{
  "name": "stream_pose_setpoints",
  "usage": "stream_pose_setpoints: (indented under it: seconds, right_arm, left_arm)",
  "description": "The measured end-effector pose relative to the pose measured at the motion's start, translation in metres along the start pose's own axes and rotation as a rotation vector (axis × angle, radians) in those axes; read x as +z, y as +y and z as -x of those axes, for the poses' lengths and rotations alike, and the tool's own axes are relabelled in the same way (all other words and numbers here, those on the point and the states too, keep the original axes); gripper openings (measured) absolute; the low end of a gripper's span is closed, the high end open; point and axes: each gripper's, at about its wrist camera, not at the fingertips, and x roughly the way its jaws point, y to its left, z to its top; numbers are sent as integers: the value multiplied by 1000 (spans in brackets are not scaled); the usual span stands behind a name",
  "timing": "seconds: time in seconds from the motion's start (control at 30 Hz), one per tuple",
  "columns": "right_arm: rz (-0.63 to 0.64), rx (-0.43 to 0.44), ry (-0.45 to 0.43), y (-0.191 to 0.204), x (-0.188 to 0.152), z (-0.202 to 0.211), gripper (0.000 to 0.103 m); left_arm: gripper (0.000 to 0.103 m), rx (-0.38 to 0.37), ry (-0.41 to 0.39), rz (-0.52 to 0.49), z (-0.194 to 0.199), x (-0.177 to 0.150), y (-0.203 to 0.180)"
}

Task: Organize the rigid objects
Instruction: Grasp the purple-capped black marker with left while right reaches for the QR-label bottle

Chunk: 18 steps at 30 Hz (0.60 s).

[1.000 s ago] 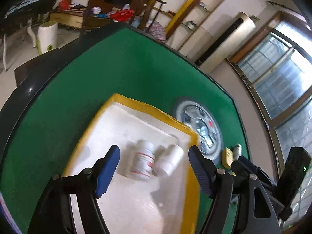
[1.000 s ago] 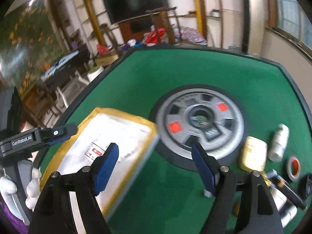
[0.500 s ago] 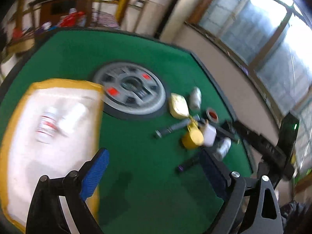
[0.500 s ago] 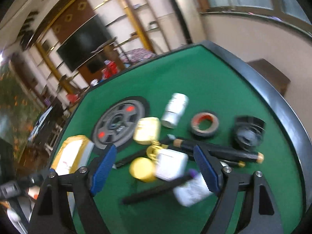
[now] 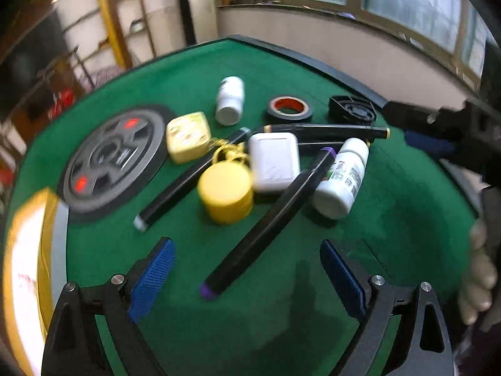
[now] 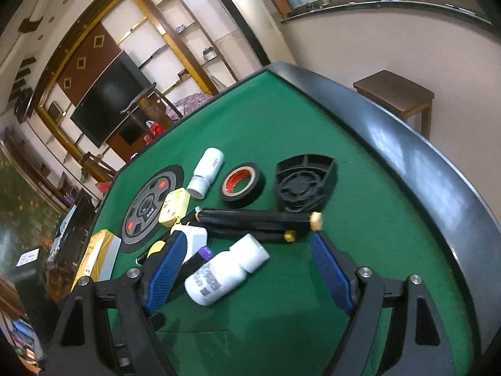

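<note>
While our right gripper [image 6: 247, 269] hangs spread wide over the white pill bottle [image 6: 227, 271] lying on the green felt [image 6: 360, 219], our left gripper [image 5: 247, 272] waits empty, jaws apart, near the purple-capped black marker [image 5: 269, 228]. We judge we're picking the next item: lower, straddle the bottle, then close and carry it to the yellow-rimmed tray [image 5: 43, 250].

Bottle [image 6: 226, 275] before pen [image 6: 256, 217]; tape [image 6: 243, 182] and fan [image 6: 305, 182] behind.
</note>
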Motion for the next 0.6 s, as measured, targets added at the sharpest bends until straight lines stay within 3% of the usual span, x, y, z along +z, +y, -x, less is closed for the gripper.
stream_pose_setpoints:
  seconds: [0.1, 0.13, 0.17, 0.2, 0.23, 0.27, 0.43, 0.6]
  right_arm:
    - [-4, 3, -1, -5, -1, 3, 81]
    - [-4, 4, 0, -5, -3, 3, 81]
    - [-3, 6, 1, -7, -3, 3, 81]
    - [-2, 9, 7, -6, -4, 2, 81]
    - [0, 11, 15, -6, -6, 1, 81]
    - [2, 12, 18, -5, -7, 0, 81]
    - [3, 33, 47, 3, -10, -4, 81]
    - [36, 32, 93, 24, -13, -14, 81]
  left_arm:
    - [91, 35, 3, -42, -10, 7, -13]
    - [81, 41, 7, -51, -13, 7, -15]
    - [62, 45, 21, -63, -17, 7, -19]
    - [54, 19, 10, -55, -16, 7, -20]
    - [29, 18, 18, -52, -17, 8, -23]
    - [24, -6, 26, -45, -14, 8, -22]
    - [14, -50, 10, -8, 3, 1, -16]
    - [14, -134, -16, 107, 31, -9, 7]
